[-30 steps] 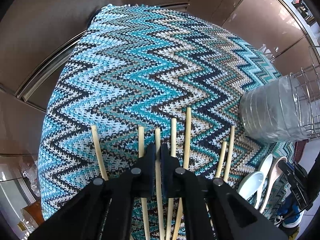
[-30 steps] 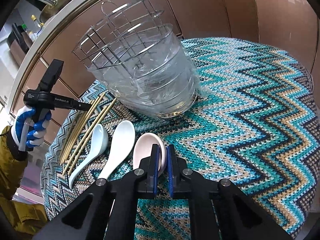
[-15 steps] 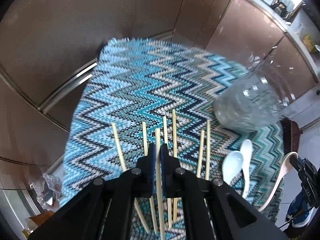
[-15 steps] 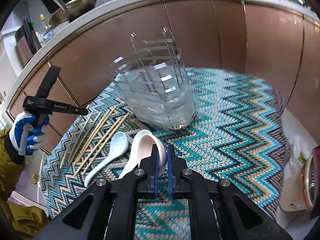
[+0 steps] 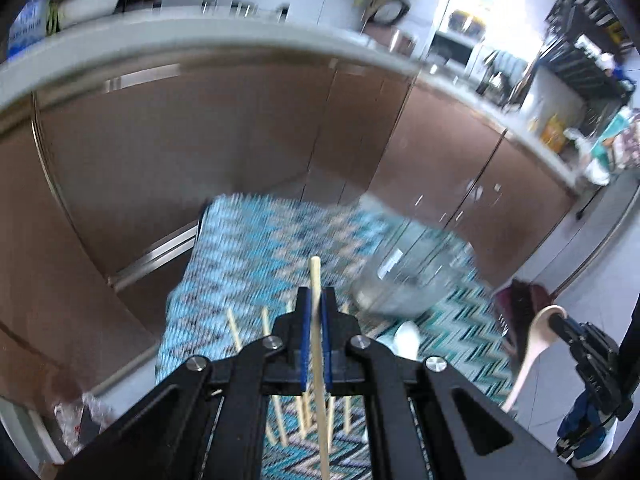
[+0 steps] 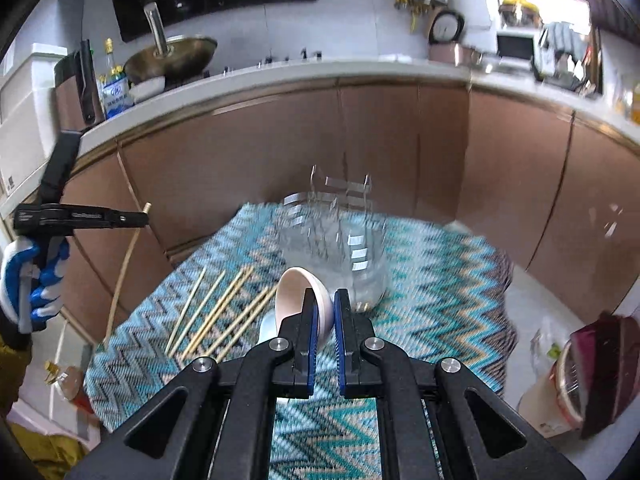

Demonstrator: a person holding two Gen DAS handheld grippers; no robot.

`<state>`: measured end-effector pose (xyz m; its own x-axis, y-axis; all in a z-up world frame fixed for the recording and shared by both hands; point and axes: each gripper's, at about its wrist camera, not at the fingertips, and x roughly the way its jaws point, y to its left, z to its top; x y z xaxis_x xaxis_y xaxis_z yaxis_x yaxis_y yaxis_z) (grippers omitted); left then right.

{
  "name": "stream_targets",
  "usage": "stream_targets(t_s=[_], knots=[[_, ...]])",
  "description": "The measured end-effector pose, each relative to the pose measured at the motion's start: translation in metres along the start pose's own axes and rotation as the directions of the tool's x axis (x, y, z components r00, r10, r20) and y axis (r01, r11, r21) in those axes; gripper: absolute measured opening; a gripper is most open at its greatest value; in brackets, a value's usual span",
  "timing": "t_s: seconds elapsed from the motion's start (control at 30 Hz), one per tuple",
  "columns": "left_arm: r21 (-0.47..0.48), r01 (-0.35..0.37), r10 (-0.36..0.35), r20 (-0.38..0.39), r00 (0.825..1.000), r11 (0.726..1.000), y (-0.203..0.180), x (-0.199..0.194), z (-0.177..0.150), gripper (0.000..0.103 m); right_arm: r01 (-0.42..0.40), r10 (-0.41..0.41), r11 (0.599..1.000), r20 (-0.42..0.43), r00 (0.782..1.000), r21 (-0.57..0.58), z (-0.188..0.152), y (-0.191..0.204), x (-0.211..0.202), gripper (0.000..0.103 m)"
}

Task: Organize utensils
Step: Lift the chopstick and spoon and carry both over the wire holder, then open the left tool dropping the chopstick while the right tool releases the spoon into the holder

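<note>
Pretty clearly a home kitchen: wok [image 6: 172, 56] on the stove upper left, brown cabinet doors [image 6: 256, 168] across the middle, microwave [image 6: 514, 46] upper right.

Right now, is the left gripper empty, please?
No, the left gripper is shut on a single chopstick, lifted above the others on the mat.

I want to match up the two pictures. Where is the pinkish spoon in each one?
Left wrist view: the pinkish spoon is at the far right, lifted off the cloth, gripped by the right tool.
Right wrist view: its bowl is low in the middle, just above the right tool, which pinches it.
Shared landmark: the clear holder with the wire rack on the zigzag cloth.
</note>
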<state>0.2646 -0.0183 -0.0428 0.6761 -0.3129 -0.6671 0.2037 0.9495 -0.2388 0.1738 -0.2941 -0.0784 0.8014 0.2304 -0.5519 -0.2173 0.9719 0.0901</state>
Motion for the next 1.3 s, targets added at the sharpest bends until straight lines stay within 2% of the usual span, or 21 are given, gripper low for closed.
stream_targets(t_s=[0.13,0.27,0.3,0.4,0.53,0.67,0.77,0.93,1.1,1.17,1.23,1.3], knots=[[0.004,0.053,-0.053,0.135,0.989,0.999,-0.023,-0.021,0.029,0.004,0.069,-0.068,0.998,0.090,0.994,-0.011,0.031,0.006,-0.009,0.008],[0.010,0.090,-0.090,0.276,0.957,0.996,-0.047,-0.030,0.062,0.004,0.141,-0.136,0.990,0.179,0.974,-0.014,0.062,0.009,-0.008,0.008],[0.008,0.101,-0.099,0.304,0.948,0.995,-0.052,-0.030,0.069,0.004,0.160,-0.155,0.987,0.194,0.969,-0.013,0.067,0.008,-0.005,0.008],[-0.003,0.119,-0.107,0.416,0.903,0.993,-0.068,-0.027,0.089,0.004,0.225,-0.218,0.974,0.248,0.944,0.000,0.082,0.002,0.010,0.008],[-0.016,0.100,-0.077,0.524,0.848,0.995,-0.090,0.001,0.100,0.004,0.305,-0.299,0.952,0.302,0.905,0.029,0.090,-0.009,0.041,0.008],[-0.020,0.058,-0.035,0.582,0.813,0.998,-0.104,0.033,0.092,0.004,0.383,-0.367,0.924,0.339,0.866,0.023,0.085,-0.013,0.073,0.008],[-0.035,0.041,-0.013,0.588,0.809,0.999,-0.107,0.061,0.082,0.004,0.406,-0.389,0.913,0.356,0.850,0.029,0.077,-0.014,0.091,0.008],[-0.038,-0.008,0.029,0.585,0.811,0.999,-0.108,0.101,0.058,0.004,0.431,-0.410,0.902,0.361,0.837,0.025,0.062,-0.013,0.115,0.008],[-0.036,-0.023,0.039,0.558,0.829,0.999,-0.108,0.123,0.045,0.006,0.404,-0.388,0.914,0.336,0.858,0.024,0.045,-0.012,0.137,0.009],[-0.022,-0.038,0.044,0.539,0.841,0.999,-0.109,0.127,0.039,0.006,0.390,-0.377,0.920,0.326,0.867,0.027,0.038,-0.012,0.141,0.010],[-0.022,-0.042,0.047,0.529,0.848,0.999,-0.108,0.125,0.035,0.008,0.367,-0.361,0.929,0.315,0.878,0.040,0.034,-0.014,0.143,0.018],[-0.022,-0.044,0.049,0.524,0.850,0.999,-0.106,0.117,0.033,0.014,0.366,-0.362,0.929,0.319,0.876,0.052,0.032,-0.014,0.138,0.033]])
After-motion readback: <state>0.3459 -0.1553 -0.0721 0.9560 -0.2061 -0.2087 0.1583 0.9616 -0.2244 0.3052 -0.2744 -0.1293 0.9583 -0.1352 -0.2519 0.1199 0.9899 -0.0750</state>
